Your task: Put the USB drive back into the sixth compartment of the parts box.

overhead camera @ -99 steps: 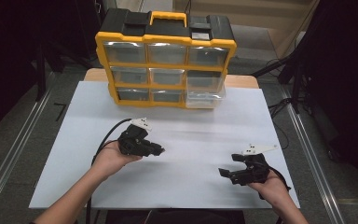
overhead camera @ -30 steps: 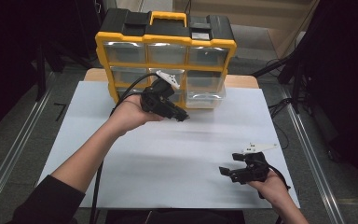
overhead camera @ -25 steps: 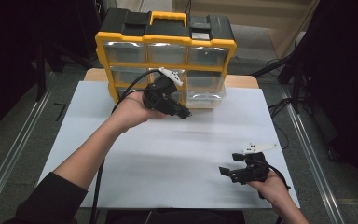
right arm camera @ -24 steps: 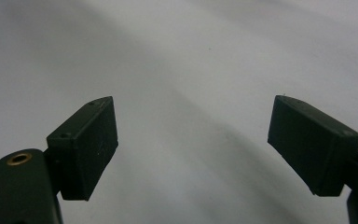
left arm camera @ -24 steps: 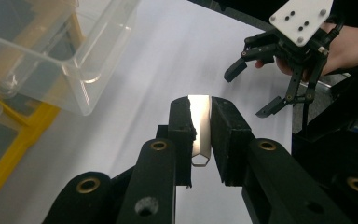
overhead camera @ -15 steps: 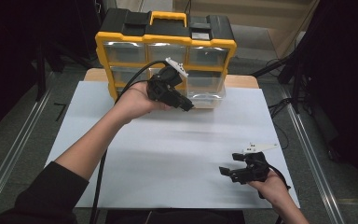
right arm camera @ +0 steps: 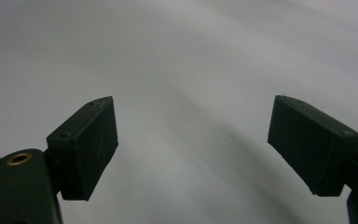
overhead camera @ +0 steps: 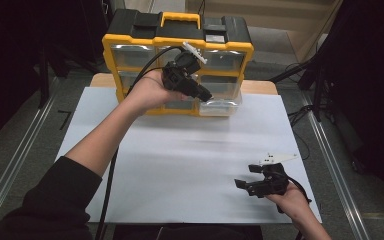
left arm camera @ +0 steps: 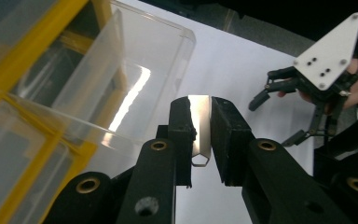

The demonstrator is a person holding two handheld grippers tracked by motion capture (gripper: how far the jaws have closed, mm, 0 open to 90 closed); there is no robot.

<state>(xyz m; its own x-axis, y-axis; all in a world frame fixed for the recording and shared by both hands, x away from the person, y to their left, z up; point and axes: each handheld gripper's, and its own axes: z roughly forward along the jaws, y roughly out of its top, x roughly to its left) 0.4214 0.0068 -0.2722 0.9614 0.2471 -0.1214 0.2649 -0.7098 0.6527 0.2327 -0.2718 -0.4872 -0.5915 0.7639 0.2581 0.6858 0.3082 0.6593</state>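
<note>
This looks like a lab or workshop, though the dark edges make it hard to tell. A white-covered table (overhead camera: 180, 165) holds a yellow parts box (overhead camera: 130, 60) with clear drawers. Metal rails (overhead camera: 340, 180) and cables (overhead camera: 300, 112) lie on the floor.

A white sheet (overhead camera: 180, 165) covers most of the bench (overhead camera: 260, 86), whose wooden top shows bare at the far edge. A yellow and black drawer organizer (overhead camera: 130, 60) stands at the far side, its pulled-out clear drawer (overhead camera: 222, 106) over the sheet
</note>
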